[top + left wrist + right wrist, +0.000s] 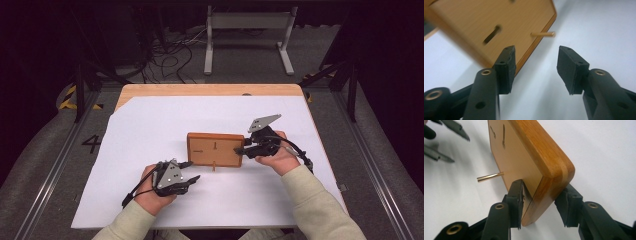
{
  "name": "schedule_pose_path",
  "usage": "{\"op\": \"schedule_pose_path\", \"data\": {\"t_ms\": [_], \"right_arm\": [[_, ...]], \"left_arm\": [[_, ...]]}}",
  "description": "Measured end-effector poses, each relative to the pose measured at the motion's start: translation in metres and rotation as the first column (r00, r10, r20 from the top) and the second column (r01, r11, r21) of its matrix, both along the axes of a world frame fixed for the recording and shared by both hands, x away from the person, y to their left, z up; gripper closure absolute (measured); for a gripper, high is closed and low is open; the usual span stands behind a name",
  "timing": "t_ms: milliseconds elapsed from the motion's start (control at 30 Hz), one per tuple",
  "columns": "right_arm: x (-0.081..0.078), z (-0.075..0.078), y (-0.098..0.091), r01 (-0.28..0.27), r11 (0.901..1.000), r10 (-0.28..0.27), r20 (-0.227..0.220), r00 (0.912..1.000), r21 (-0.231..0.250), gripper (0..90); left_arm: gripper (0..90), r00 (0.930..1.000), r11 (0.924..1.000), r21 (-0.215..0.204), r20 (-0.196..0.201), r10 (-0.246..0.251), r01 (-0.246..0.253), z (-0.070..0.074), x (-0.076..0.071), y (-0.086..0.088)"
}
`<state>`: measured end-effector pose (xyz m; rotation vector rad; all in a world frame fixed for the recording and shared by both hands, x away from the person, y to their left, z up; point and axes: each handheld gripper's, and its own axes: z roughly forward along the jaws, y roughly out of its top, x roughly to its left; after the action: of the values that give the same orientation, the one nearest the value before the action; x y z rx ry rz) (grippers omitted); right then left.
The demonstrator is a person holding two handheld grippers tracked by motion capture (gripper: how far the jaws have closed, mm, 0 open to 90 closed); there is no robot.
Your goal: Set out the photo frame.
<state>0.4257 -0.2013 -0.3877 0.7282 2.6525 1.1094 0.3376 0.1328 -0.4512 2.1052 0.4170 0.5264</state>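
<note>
Slotted wooden board (215, 149); protruding brass pin (214, 166)

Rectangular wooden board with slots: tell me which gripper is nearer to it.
Right. The right gripper straddles the corner of the rectangular wooden board, with the board's edge between its jaws. The left gripper is open, just short of the board's near edge.

The wooden box (215, 148) rests on the white sheet (150, 130), which covers the table (210, 90). The right gripper (243, 149) is at its right end, the left gripper (196, 178) near its front left. A peg (214, 166) projects from its front edge.
</note>
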Motion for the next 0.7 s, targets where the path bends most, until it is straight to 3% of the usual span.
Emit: {"op": "schedule_pose_path", "data": {"t_ms": [167, 200, 300, 367, 500, 600, 700], "right_arm": [[-0.014, 0.002, 0.001, -0.019, 0.9996, 0.019, 0.028, 0.9994, -0.022, 62.2], [-0.017, 0.003, 0.001, -0.022, 0.9995, 0.023, 0.032, 0.9992, -0.022, 62.7], [-0.022, 0.003, 0.001, -0.030, 0.9995, 0.031, 0.028, 0.9991, -0.012, 62.8], [-0.027, 0.003, 0.002, -0.038, 0.9990, 0.039, 0.051, 0.9980, -0.025, 62.6], [-0.034, 0.003, 0.003, -0.046, 0.9986, 0.048, 0.072, 0.9963, -0.027, 62.1], [-0.040, 0.003, 0.002, -0.050, 0.9984, 0.052, 0.086, 0.9950, -0.026, 61.3], [-0.045, 0.005, 0.001, -0.064, 0.9979, 0.064, 0.074, 0.9952, 0.006, 58.9]], "left_arm": [[46.2, 0.9955, 0.9960, -0.060, -0.072, 0.062, -0.066, -0.003, 0.001, 0.021], [45.8, 0.9955, 0.9960, -0.060, -0.072, 0.062, -0.066, -0.003, 0.001, 0.021], [45.3, 0.9823, 0.9856, -0.111, -0.151, 0.110, -0.127, -0.001, 0.001, 0.030], [44.2, 0.9768, 0.9800, -0.136, -0.177, 0.120, -0.145, -0.001, 0.002, 0.036], [42.2, 0.9717, 0.9709, -0.175, -0.199, 0.127, -0.163, -0.003, 0.003, 0.043], [42.0, 0.9730, 0.9684, -0.187, -0.191, 0.129, -0.165, -0.004, 0.005, 0.046], [40.3, 0.9730, 0.9619, -0.210, -0.186, 0.136, -0.175, -0.006, 0.007, 0.049]]}}
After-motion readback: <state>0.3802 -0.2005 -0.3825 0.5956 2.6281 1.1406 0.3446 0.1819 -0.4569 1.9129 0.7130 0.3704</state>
